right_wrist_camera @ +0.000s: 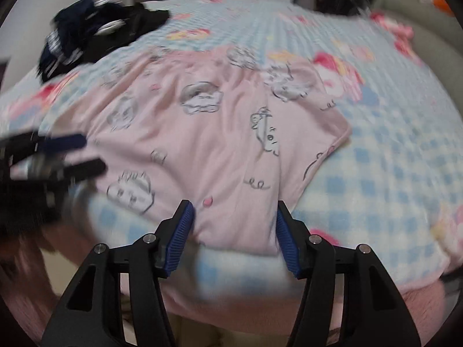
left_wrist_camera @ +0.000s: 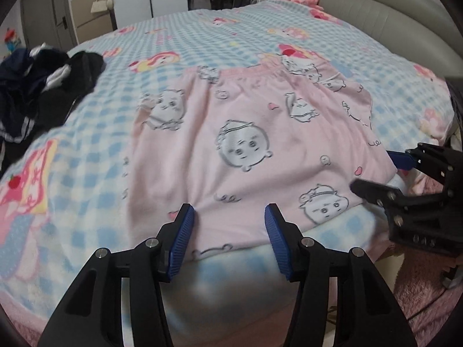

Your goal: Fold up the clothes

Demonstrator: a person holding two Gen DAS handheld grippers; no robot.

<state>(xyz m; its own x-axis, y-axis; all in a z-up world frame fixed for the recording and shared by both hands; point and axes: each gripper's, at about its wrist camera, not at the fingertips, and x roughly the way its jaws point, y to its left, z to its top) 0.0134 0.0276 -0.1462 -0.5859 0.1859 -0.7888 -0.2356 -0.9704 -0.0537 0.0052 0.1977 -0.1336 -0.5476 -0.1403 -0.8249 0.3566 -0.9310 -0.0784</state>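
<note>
The pink garment (left_wrist_camera: 254, 133) with the grey cartoon print lies spread on the checked blue-and-white bedspread (left_wrist_camera: 202, 34), its gathered waistband on the far side and its loose hem on the near side, close to the bed's near edge. My left gripper (left_wrist_camera: 230, 225) hovers over that near hem, towards the garment's left portion; its blue pads (left_wrist_camera: 182, 243) stand apart, with the pink cloth showing between and beyond them, and I see no pinch of fabric between the pads. My right gripper (right_wrist_camera: 234, 225) sits at the near hem further right, close to the garment's near right corner; its jaws are likewise apart, the hem running across the gap, and the pads are not pressed onto it as far as I can judge. In the left wrist view the right gripper appears at the right margin, pointing leftward at the garment's right edge. The right wrist view is blurred, so fine contact there cannot be confirmed. A heap of dark clothes (left_wrist_camera: 43, 86) lies at the far left of the bed, well apart from the pink garment. A grey padded headboard (left_wrist_camera: 376, 8) runs along the far right.
</note>
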